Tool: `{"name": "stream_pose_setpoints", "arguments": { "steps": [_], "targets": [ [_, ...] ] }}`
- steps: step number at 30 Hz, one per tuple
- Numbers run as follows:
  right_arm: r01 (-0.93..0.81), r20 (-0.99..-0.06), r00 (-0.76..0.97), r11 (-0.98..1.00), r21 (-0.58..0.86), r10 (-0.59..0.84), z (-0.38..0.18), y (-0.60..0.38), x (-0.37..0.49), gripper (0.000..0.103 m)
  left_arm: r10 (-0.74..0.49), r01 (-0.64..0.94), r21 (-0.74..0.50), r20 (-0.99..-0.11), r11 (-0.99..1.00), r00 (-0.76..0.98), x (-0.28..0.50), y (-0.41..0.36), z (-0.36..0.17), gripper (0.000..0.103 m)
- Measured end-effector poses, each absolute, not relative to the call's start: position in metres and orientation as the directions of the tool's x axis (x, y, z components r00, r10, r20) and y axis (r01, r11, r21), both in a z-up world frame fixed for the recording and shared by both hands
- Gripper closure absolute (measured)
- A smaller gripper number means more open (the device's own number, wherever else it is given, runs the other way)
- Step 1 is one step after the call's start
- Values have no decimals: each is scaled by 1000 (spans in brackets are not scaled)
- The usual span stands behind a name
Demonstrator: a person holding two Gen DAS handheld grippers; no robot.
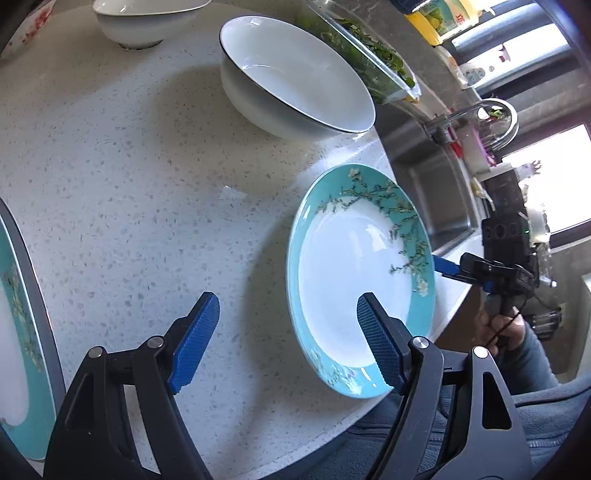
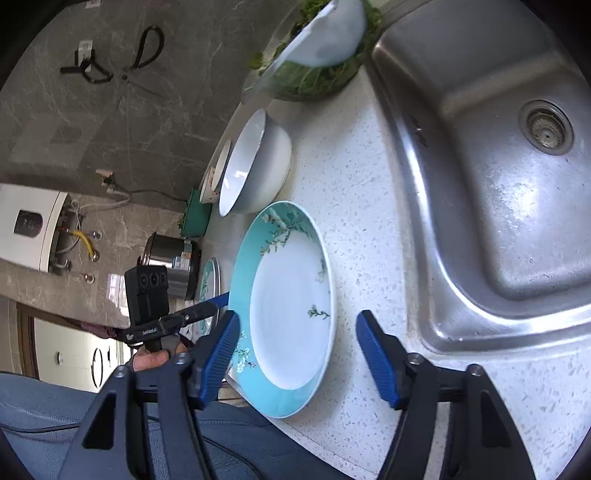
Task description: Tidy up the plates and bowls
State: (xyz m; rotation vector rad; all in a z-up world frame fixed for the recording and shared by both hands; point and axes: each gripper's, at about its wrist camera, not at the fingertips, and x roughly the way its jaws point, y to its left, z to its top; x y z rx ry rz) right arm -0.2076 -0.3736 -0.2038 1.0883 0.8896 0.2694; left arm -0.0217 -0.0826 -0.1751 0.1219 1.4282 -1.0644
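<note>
A teal-rimmed floral plate (image 1: 354,280) lies on the speckled white counter (image 1: 147,184) near its front edge; it also shows in the right wrist view (image 2: 291,314). My left gripper (image 1: 286,343) is open, its right finger over the plate's near side. My right gripper (image 2: 295,354) is open and straddles the plate's near rim; it shows small in the left wrist view (image 1: 448,266) at the plate's right rim. A large white bowl (image 1: 295,81) stands behind the plate, also seen from the right wrist (image 2: 255,166). A second teal plate (image 1: 18,321) lies at the far left. A smaller white bowl (image 1: 144,22) stands at the back.
A steel sink (image 2: 498,184) with a tap (image 1: 491,118) lies right of the counter. A glass bowl of greens (image 1: 365,55) stands behind the large bowl. A steel pot (image 2: 173,258) and a green container (image 2: 195,218) stand farther along the counter.
</note>
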Motion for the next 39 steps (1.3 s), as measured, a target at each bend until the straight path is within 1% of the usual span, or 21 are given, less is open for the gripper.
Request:
{"name": "stream_pose_setpoints", "arguments": {
  "steps": [1, 3, 5, 6, 7, 10, 12, 14, 15, 16, 20, 24, 28, 32, 39],
  "targets": [
    [221, -507, 616, 485, 846, 603, -205, -370, -205, 43, -515, 653, -512, -831, 558, -212, -23, -86, -176, 38],
    [233, -532, 584, 502, 833, 613, -208, -366, -199, 45, -501, 656, -505, -838, 561, -217, -19, -90, -178, 44],
    [237, -535, 566, 498, 834, 627, -213, -362, -194, 56, -491, 655, -502, -843, 565, -222, -18, -94, -181, 61],
    [248, -549, 554, 505, 827, 626, -215, -364, -189, 57, -485, 656, -502, -844, 564, -228, -19, -98, -183, 66],
    [260, -556, 545, 504, 824, 627, -218, -363, -187, 63, -477, 660, -496, -848, 564, -229, -18, -97, -182, 74],
    [281, -570, 532, 505, 816, 626, -223, -360, -184, 71, -462, 670, -487, -855, 561, -235, -23, -104, -186, 74],
    [294, -583, 519, 510, 808, 625, -224, -360, -183, 78, -457, 667, -490, -855, 561, -244, -24, -106, -189, 80],
    [314, -591, 513, 505, 804, 622, -227, -362, -181, 86, -449, 663, -484, -860, 571, -241, -23, -108, -192, 84],
    [325, -592, 514, 497, 804, 621, -228, -363, -182, 87, -444, 666, -475, -865, 575, -234, -22, -109, -193, 87],
    [337, -591, 517, 487, 806, 620, -229, -364, -184, 89, -439, 667, -468, -869, 580, -228, -22, -109, -194, 93],
    [367, -613, 512, 492, 790, 602, -229, -361, -186, 93, -438, 668, -463, -871, 583, -221, -21, -108, -195, 95],
    [385, -638, 510, 510, 770, 578, -225, -359, -185, 93, -432, 675, -443, -880, 590, -200, -23, -108, -191, 94],
    [388, -655, 508, 530, 754, 560, -224, -358, -186, 93, -439, 667, -459, -873, 587, -215, -27, -106, -191, 95],
    [393, -676, 499, 554, 734, 542, -221, -355, -184, 92, -441, 683, -444, -876, 580, -195, -32, -106, -186, 95],
    [384, -679, 499, 564, 731, 539, -214, -351, -183, 92, -456, 674, -453, -869, 583, -189, -29, -98, -181, 95]
  ]
}}
